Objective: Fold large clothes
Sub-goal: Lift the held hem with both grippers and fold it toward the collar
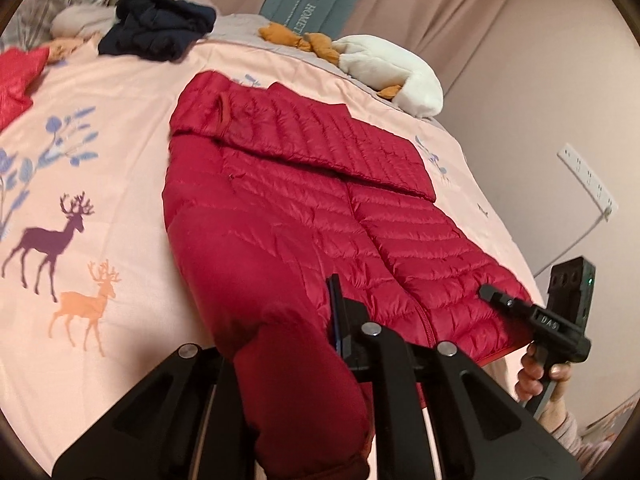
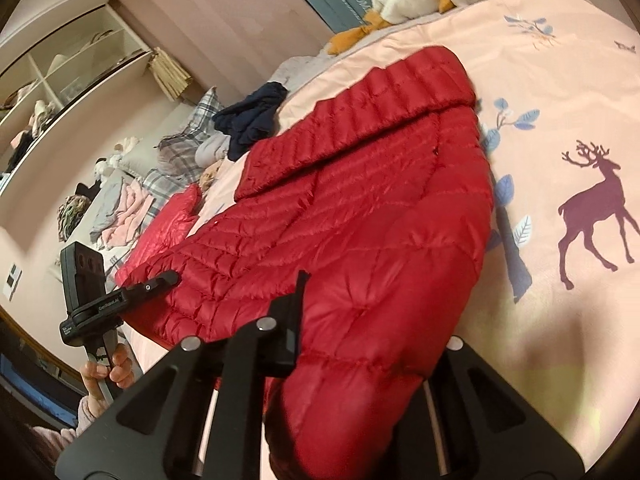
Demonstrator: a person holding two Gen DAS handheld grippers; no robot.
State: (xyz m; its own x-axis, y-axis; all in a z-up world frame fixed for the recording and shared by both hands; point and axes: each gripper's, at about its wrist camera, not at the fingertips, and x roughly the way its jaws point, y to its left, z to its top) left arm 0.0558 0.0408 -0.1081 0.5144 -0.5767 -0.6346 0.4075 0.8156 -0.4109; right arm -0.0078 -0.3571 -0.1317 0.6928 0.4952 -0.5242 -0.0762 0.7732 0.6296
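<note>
Jacket: a red quilted down jacket [image 1: 304, 200] lay flat on the bed [image 1: 120, 152], one sleeve folded across the chest.
Long axis: it ran from the hem at the near bed edge away to the collar near the far end.
Left gripper: the left gripper [image 1: 288, 344] sat at the near hem corner, on the side with the deer prints; a bulge of red fabric filled the gap between its fingers, so it looked clamped on the jacket.
Right gripper: the right gripper [image 2: 372, 320] showed the same, fabric bunched between its fingers at the hem, apparently gripped.
Puzzle: each view also showed the other hand's tool at the opposite hem corner ( [image 1: 516, 304], [image 2: 152, 284]), its fingertips lying on the hem; whether those tips pinched cloth I could not tell from there.
Nearness: both hands were at the hem, about equally close; neither was near the collar.
Next move, as I judge: lift the hem and carry it along the long axis toward the collar.
Around: a dark navy garment [image 1: 160, 28] and a white plush toy [image 1: 392, 72] lay beyond the collar, well apart; another red garment [image 1: 16, 80] lay off to the side.
In the way: nothing lay on the jacket.
</note>
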